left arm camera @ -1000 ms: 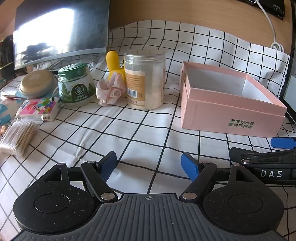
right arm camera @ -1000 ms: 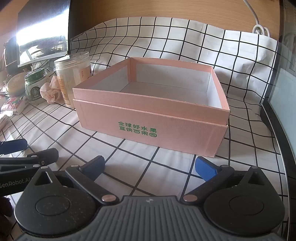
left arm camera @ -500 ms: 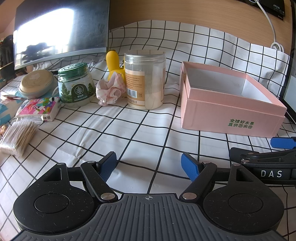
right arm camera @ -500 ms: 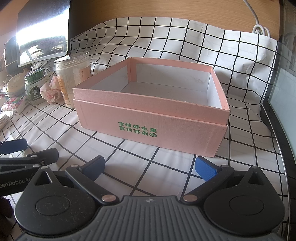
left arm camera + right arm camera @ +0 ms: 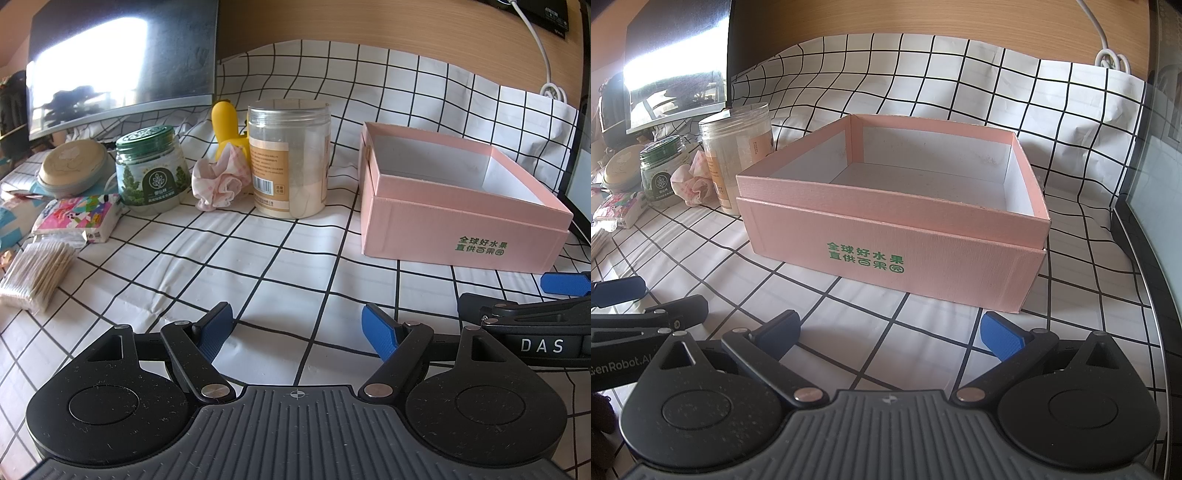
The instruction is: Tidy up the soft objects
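Left wrist view first: nothing has changed over the last second, every object sits where it sat, and my left claw (image 5: pixel 297 330) hangs spread wide and empty just above the checked cloth (image 5: pixel 258 258). The soft things I take to be my job wait well ahead of it: a crumpled pink fabric piece (image 5: pixel 218 182) lies between the green-lidded jar (image 5: pixel 149 170) and the tall clear jar (image 5: pixel 290 158), touching the yellow toy (image 5: pixel 225 123) behind it, while a patterned tissue pack (image 5: pixel 79 218) and a bundle of cotton swabs (image 5: pixel 37 277) lie further to the left. The pink box (image 5: pixel 461 206) stands open to the right, with nothing in it that I can see

Right wrist view next: equally unchanged, my right claw (image 5: pixel 890 334) is spread and holding nothing, hovering just in front of the pink box, whose white floor looks bare. The left claw's tip shows at the left edge

I judge from this stillness that sorting has not begun, and the fabric piece looks the nearest soft item for my left claw to reach for
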